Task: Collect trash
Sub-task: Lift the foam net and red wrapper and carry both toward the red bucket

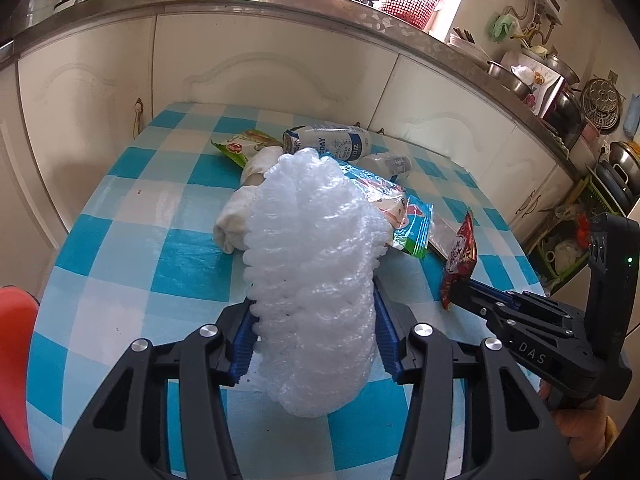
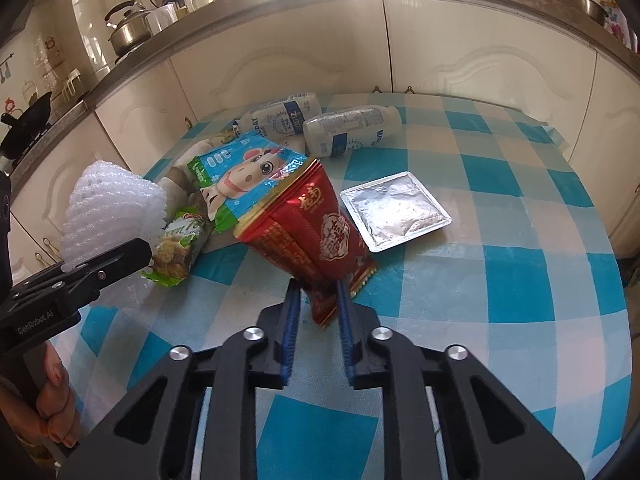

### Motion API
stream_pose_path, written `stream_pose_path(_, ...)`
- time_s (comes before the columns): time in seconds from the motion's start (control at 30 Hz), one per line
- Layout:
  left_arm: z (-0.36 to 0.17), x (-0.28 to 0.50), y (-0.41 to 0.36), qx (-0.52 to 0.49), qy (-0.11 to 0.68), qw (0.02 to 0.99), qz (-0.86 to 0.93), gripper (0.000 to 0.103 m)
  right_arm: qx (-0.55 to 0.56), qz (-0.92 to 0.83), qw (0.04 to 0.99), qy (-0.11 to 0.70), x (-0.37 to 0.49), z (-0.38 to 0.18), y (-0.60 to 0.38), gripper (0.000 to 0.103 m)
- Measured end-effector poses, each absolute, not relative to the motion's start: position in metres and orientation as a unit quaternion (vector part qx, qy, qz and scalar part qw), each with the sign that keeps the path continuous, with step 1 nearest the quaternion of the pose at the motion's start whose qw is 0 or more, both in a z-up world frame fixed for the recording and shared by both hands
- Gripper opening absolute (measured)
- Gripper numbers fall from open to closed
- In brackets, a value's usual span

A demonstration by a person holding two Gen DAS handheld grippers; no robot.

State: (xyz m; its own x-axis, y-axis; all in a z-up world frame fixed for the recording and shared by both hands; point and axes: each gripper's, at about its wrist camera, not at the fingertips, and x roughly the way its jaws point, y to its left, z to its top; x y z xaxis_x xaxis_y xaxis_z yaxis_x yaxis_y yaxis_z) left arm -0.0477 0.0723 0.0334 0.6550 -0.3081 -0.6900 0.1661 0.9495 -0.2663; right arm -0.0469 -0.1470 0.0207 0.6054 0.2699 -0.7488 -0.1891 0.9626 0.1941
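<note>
Nearest, left gripper [image 1: 314, 320] clamped on a white foam net [image 1: 316, 264], blue pads pressing both flanks so the springy mesh bulges out ahead and below; probably gripped low and wide because so soft a thing would slip from a shallow pinch. Beside it, right gripper [image 2: 316, 312] closed on the crimped bottom end of a red snack wrapper [image 2: 320, 236], open mouth tilted up and away, likely taken by the seal since that is the stiffest part. Both pieces lifted clear of the checked tablecloth [image 2: 500, 280], near its front edge. No bin or bag visible in either view, so drop-off place unknown. Further in, at mid-tabletop: a flat silver sachet [image 2: 396, 208] lying alone to the right, a blue cartoon-cow wrapper [image 2: 244, 176] overlapping a green snack packet [image 2: 178, 248], with a crumpled white cloth or paper [image 1: 236, 220] partly beneath. Farthest, toward the back edge below the cabinets [image 2: 320, 52]: two white plastic bottles [image 2: 348, 130] on their sides, touching or nearly so; contents impossible to judge.
</note>
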Motion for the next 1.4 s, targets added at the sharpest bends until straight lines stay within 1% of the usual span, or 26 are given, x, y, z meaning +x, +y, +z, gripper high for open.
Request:
stream_pose_path(0.03, 0.035, -0.050, 0.075, -0.091, 0.391, 0.907, -0.129, 0.052, 0.049, 0.128, 0.895, 0.424, -0.049, 0.023, -0.147, 0.006)
stream_pose_path(0.17, 0.042, -0.058, 0.086, -0.094, 0.383, 0.911, -0.119, 0.052, 0.046, 0.127, 0.900, 0.415, -0.057, 0.030, -0.145, 0.005)
stream_pose_path(0.33, 0.043, -0.068, 0.101, -0.100, 0.381, 0.913, -0.104, 0.052, 0.033, 0.121, 0.902, 0.413, -0.059, 0.034, -0.141, 0.007)
stream_pose_path(0.37, 0.043, -0.070, 0.104, -0.101, 0.382, 0.913, -0.102, 0.052, 0.033, 0.121, 0.903, 0.410, -0.059, 0.034, -0.141, 0.022)
stream_pose_path(0.4, 0.043, -0.072, 0.106, -0.102, 0.382, 0.913, -0.100, 0.052, 0.030, 0.128, 0.901, 0.414, -0.056, 0.034, -0.139, 0.040)
stream_pose_path(0.43, 0.043, -0.073, 0.109, -0.102, 0.383, 0.913, -0.098, 0.052, 0.024, 0.131, 0.900, 0.414, -0.053, 0.033, -0.138, 0.073)
stream_pose_path(0.47, 0.042, -0.075, 0.111, -0.102, 0.384, 0.913, -0.097, 0.052, 0.015, 0.130, 0.904, 0.408, -0.051, 0.033, -0.136, 0.085)
stream_pose_path(0.6, 0.042, -0.081, 0.121, -0.103, 0.383, 0.914, -0.087, 0.052, -0.046, 0.134, 0.908, 0.393, -0.037, 0.034, -0.123, 0.081)
stream_pose_path(0.67, 0.042, -0.083, 0.124, -0.105, 0.383, 0.914, -0.083, 0.052, -0.060, 0.138, 0.905, 0.398, -0.026, 0.033, -0.120, 0.068)
stream_pose_path(0.73, 0.042, -0.084, 0.127, -0.103, 0.382, 0.915, -0.079, 0.052, -0.070, 0.141, 0.902, 0.402, -0.016, 0.031, -0.119, 0.064)
stream_pose_path(0.77, 0.041, -0.085, 0.128, -0.102, 0.382, 0.915, -0.076, 0.052, -0.077, 0.140, 0.898, 0.409, -0.011, 0.028, -0.118, 0.054)
stream_pose_path(0.83, 0.041, -0.086, 0.131, -0.104, 0.381, 0.916, -0.074, 0.052, -0.080, 0.141, 0.892, 0.421, -0.004, 0.023, -0.119, 0.045)
stream_pose_path(0.97, 0.040, -0.086, 0.134, -0.106, 0.381, 0.916, -0.071, 0.052, -0.092, 0.137, 0.893, 0.419, -0.009, 0.021, -0.117, 0.038)
stream_pose_path(1.07, 0.039, -0.086, 0.136, -0.110, 0.381, 0.915, -0.071, 0.052, -0.090, 0.131, 0.895, 0.417, -0.015, 0.023, -0.118, 0.035)
stream_pose_path(1.4, 0.043, -0.092, 0.146, -0.102, 0.373, 0.922, -0.033, 0.052, -0.039, 0.124, 0.906, 0.403, -0.038, 0.039, -0.123, 0.029)
